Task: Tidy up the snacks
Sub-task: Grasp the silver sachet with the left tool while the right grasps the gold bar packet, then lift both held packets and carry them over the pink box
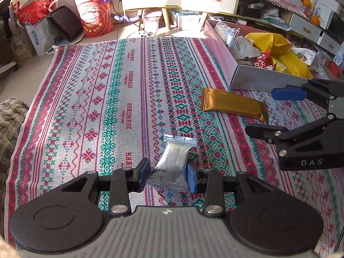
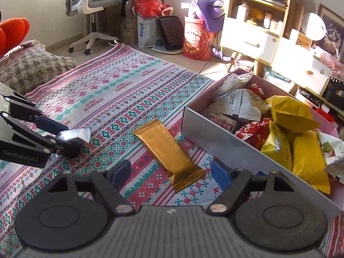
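Left wrist view gives you the patterned cloth almost whole, running from your near edge to the far floor, while the right wrist view cuts it off behind the box. The open box sits at the far right of the cloth; from this side you see mostly its grey near wall, but the right wrist view looks down into it and shows you the yellow, red and white snack bags piled inside.

The gold bar wrapper lies flat on the cloth just in front of the box. In the right wrist view your right gripper stands spread around its near end, blue pads on either side and clear of it, gripping nothing.

Your left gripper is clenched on the small silver packet, pads pressing both sides of its lower half. Only the right wrist view shows you the packet from the side, its crimped end sticking out past the fingertips above the cloth.
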`<state>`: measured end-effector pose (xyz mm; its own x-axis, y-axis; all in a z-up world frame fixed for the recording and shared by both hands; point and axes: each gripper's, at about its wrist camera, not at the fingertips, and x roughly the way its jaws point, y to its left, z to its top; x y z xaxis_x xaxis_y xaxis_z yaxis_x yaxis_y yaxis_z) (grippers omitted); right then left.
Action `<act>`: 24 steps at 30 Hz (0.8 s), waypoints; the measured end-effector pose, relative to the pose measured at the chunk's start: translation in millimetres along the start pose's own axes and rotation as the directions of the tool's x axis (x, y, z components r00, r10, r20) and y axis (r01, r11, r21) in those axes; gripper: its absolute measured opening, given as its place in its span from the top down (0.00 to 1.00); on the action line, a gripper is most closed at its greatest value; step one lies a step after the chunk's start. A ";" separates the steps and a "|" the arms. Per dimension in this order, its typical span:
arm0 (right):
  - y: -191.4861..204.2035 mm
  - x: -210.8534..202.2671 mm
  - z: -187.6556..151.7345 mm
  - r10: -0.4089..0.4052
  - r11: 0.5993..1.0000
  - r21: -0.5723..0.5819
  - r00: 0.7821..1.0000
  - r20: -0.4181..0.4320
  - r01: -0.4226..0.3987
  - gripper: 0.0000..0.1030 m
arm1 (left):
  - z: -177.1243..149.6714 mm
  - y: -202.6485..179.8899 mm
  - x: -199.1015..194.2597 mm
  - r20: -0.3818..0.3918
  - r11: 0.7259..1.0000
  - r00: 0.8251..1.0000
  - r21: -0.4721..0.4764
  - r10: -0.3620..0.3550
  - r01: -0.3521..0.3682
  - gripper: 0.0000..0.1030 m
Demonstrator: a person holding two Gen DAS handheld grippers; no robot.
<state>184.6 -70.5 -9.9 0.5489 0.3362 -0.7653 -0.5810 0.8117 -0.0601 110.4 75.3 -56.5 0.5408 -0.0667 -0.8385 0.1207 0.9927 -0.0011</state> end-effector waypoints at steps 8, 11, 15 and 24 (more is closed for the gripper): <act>4.6 29.6 14.0 0.000 0.999 -0.047 0.999 -0.048 -0.002 0.35 | -0.1 -0.6 0.8 0.004 1.000 1.000 0.004 -0.001 0.001 0.58; 4.7 31.2 16.4 0.021 0.999 -0.024 0.999 -0.050 -0.022 0.50 | -0.4 -0.5 1.0 0.009 1.000 1.000 0.011 -0.003 0.003 0.58; 12.3 27.4 15.0 0.035 0.998 -0.049 0.998 -0.052 -0.038 0.71 | -0.3 -1.2 1.1 0.013 1.000 1.000 0.020 -0.001 0.001 0.58; 16.4 10.3 4.1 0.013 1.000 0.001 0.997 -0.071 -0.013 0.75 | 0.8 -0.9 0.0 0.009 1.000 1.000 0.003 -0.010 0.010 0.66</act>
<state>183.2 -51.8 -16.2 0.4971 0.3122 -0.8096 -0.5879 0.8074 -0.0497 110.9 74.3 -56.1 0.5471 -0.0774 -0.8335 0.1281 0.9917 -0.0079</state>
